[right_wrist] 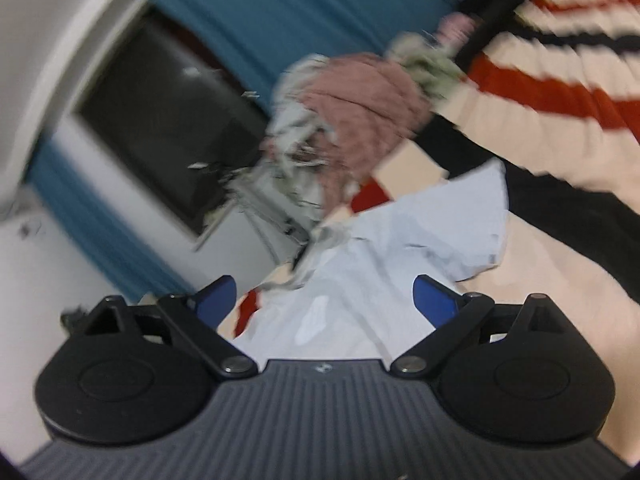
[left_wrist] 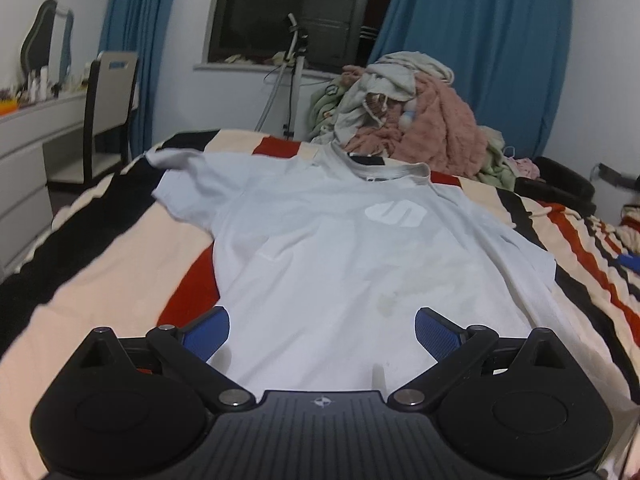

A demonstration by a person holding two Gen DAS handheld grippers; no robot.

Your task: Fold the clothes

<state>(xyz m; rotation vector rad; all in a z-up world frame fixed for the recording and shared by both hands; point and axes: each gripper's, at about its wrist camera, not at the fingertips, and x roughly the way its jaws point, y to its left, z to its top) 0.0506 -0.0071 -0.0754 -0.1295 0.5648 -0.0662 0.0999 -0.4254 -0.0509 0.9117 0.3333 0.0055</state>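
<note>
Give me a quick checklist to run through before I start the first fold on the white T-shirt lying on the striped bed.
1. White T-shirt laid face up, collar at the far end: ok.
2. Shirt flat: not ok, the far left sleeve is rumpled.
3. Left gripper open, nothing between its jaws: ok.
4. Right gripper open and empty: ok.
5. Pile of clothes clear of the collar: cannot tell.
6. Right wrist view steady: not ok, it is blurred and tilted.
</note>
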